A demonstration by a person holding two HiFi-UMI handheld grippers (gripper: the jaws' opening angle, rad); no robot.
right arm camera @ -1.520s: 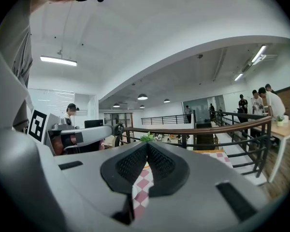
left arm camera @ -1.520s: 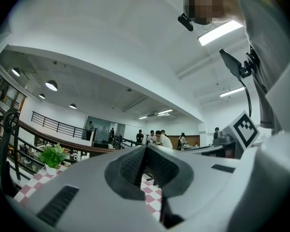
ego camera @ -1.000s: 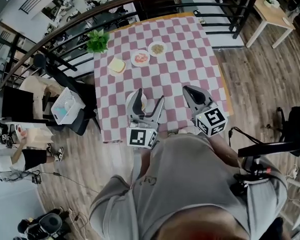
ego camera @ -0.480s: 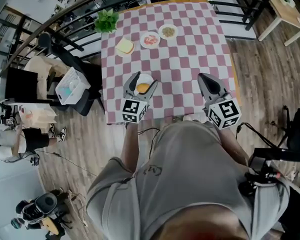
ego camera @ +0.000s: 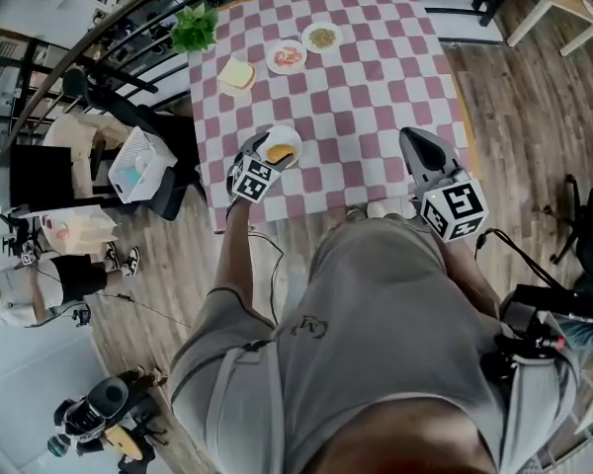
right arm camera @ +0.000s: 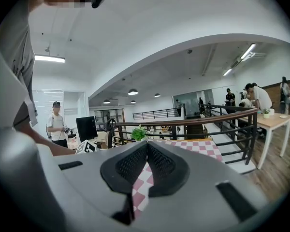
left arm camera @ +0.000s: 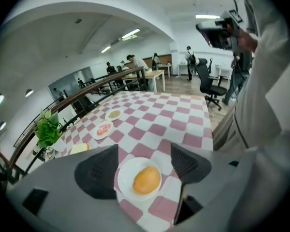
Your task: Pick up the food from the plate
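A round orange piece of food [left arm camera: 146, 180] lies on a small white plate [left arm camera: 127, 167] near the left front edge of the checkered table [ego camera: 376, 87]. My left gripper [left arm camera: 142, 162] points steeply down over it and is open, one dark pad on each side of the plate with nothing gripped. In the head view the left gripper [ego camera: 261, 152] stands at the plate [ego camera: 289, 136], partly covering it. My right gripper [ego camera: 416, 139] hovers by the table's front right and is shut, its pads [right arm camera: 135, 163] meeting at the tips with nothing between them.
Farther back on the table are a plate of red food [ego camera: 287, 56], a plate of pale green food [ego camera: 322, 38] and a yellow slice [ego camera: 237, 73]. A potted plant [ego camera: 195, 28] stands at the back left corner. A railing [right arm camera: 183, 122] borders the table; people stand beyond it.
My left gripper has dropped and tilted downward onto the plate with the orange food, jaws still wide. The right gripper has stayed nearly in place. The head view has shifted.
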